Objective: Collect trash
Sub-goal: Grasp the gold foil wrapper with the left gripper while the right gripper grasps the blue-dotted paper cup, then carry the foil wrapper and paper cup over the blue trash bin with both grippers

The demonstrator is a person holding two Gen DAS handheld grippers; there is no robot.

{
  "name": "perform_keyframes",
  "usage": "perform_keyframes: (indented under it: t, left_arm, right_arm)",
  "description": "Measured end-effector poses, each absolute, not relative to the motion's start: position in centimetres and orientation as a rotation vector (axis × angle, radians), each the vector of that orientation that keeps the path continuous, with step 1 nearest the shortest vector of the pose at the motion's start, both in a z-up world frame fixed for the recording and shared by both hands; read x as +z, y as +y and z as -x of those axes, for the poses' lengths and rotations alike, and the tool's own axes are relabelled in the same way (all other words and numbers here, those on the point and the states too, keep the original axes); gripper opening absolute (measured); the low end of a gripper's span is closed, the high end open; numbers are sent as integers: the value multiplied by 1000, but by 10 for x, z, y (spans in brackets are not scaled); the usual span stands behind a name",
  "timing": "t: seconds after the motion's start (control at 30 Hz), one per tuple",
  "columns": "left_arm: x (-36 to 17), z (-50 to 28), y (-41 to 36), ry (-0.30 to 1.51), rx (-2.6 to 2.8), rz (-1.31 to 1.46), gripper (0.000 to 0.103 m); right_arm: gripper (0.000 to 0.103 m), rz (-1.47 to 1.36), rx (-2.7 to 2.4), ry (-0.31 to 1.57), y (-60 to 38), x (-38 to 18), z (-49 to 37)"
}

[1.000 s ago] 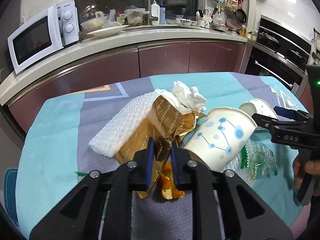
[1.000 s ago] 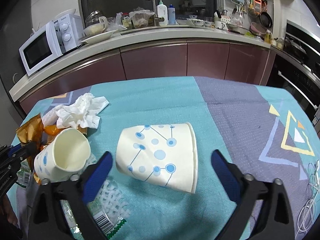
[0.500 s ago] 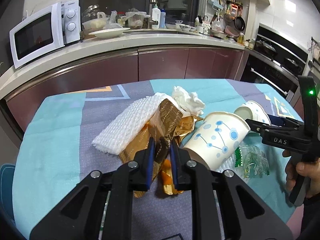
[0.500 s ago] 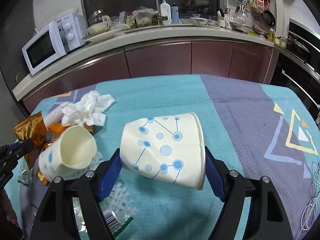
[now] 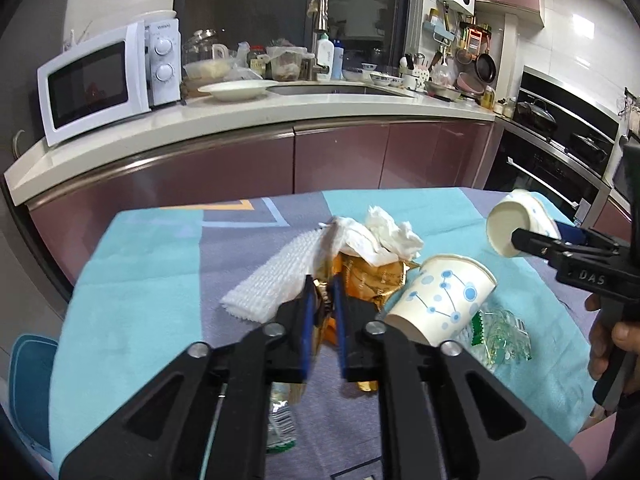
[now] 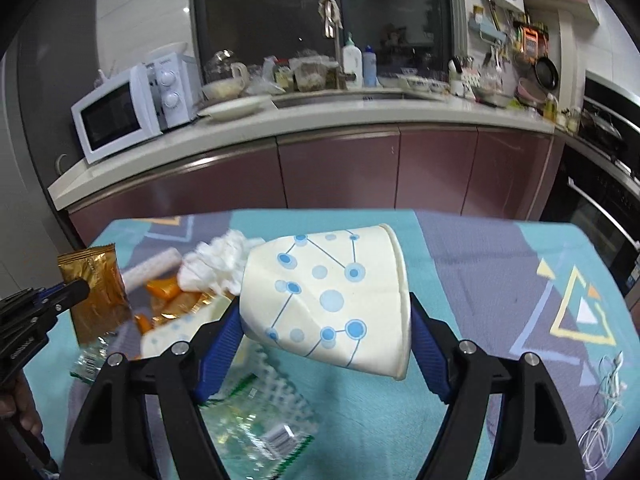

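Note:
My left gripper (image 5: 322,300) is shut on a gold foil wrapper (image 5: 320,308), held edge-on above the table; it shows as a flat gold packet in the right wrist view (image 6: 94,292). My right gripper (image 6: 326,324) is shut on a white paper cup with blue dots (image 6: 332,300), lifted off the table on its side; it also shows in the left wrist view (image 5: 516,228). A second dotted cup (image 5: 440,300) lies on its side on the table. Crumpled white tissue (image 5: 380,236), a white foam net (image 5: 272,288) and gold and orange wrappers (image 5: 374,280) lie piled together.
A clear plastic bag with green print (image 5: 500,336) lies under the right gripper (image 6: 260,420). The table has a teal and purple cloth (image 6: 500,264). White cables (image 6: 604,420) lie at its right edge. A counter with a microwave (image 5: 100,84) runs behind.
My right gripper closed around the dotted cup and lifted it off the table. My left gripper rose with the gold wrapper, pulling it away from the pile.

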State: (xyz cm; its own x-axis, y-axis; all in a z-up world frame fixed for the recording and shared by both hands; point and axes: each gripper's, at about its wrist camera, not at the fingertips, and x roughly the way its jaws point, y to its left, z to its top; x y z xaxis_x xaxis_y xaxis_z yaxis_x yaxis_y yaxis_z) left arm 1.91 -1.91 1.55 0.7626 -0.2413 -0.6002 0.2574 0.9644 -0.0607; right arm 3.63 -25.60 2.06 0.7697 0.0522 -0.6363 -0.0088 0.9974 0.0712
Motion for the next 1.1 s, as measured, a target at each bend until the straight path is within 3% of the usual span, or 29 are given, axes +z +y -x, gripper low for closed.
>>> perform_keyframes:
  t: [0.1, 0.6, 1.1]
  left_arm:
    - [19, -17, -14, 643, -269, -23, 3]
    - [46, 6, 23, 584, -209, -2, 3]
    - [87, 45, 180, 555, 140, 4, 3]
  right_arm:
    - [75, -53, 45, 672, -247, 32, -35]
    - [75, 10, 128, 608, -202, 68, -29]
    - [75, 94, 499, 565, -26, 103, -45]
